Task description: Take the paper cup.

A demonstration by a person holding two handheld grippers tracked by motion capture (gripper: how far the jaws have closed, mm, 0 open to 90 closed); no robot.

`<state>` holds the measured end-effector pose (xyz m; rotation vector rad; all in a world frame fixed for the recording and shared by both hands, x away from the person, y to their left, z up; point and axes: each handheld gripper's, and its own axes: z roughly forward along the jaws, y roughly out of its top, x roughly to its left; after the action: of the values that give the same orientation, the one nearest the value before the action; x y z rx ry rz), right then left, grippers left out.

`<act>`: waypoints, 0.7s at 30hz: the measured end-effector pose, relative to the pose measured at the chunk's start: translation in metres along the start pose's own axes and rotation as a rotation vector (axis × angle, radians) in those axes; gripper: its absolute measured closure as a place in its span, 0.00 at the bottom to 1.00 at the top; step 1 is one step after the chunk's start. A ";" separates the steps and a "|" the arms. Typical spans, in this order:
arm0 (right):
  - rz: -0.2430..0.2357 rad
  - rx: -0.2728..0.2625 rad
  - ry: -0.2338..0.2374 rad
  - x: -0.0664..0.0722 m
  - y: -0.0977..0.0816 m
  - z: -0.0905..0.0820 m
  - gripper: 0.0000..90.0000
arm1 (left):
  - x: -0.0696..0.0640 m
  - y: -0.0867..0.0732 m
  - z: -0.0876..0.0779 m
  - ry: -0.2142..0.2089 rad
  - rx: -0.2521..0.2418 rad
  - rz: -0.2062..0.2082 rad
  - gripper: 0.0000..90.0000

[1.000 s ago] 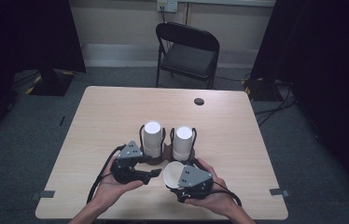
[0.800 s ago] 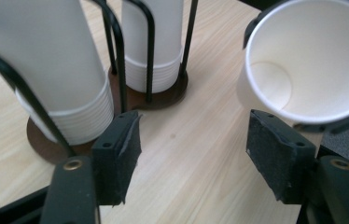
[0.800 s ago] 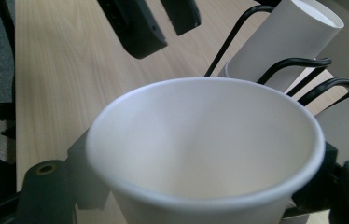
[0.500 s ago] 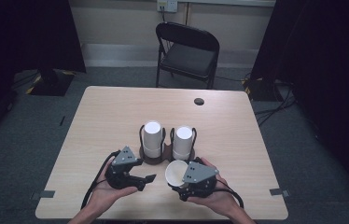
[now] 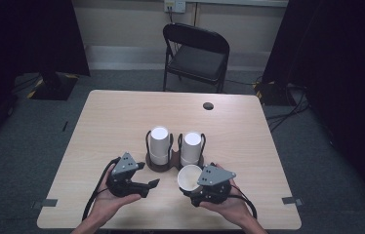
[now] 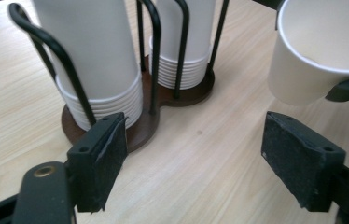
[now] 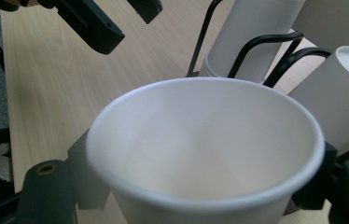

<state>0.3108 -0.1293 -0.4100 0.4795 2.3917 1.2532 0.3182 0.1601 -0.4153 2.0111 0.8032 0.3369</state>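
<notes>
Holding a single white paper cup, the right gripper sits near the front edge of the wooden surface, its jaws closed around the cup's wall just below the rim. The cup stands mouth up, slightly tilted, just in front of the right stack. The left gripper rests beside it with nothing between its pads; its jaws have just been opening and now stand wide apart. Behind both grippers stands a dark wire cup holder with two stacks of white cups, mouths down, side by side. From the left gripper view, the held cup seems to hover just clear of the surface, though its base is hidden.
</notes>
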 end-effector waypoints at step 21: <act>0.148 -0.052 -0.090 -0.035 -0.011 -0.024 0.27 | -0.011 -0.022 0.005 -0.008 0.016 0.022 0.23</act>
<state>0.3278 -0.1683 -0.4000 0.6933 2.2780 1.3239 0.3035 0.1579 -0.4352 2.0359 0.7823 0.3361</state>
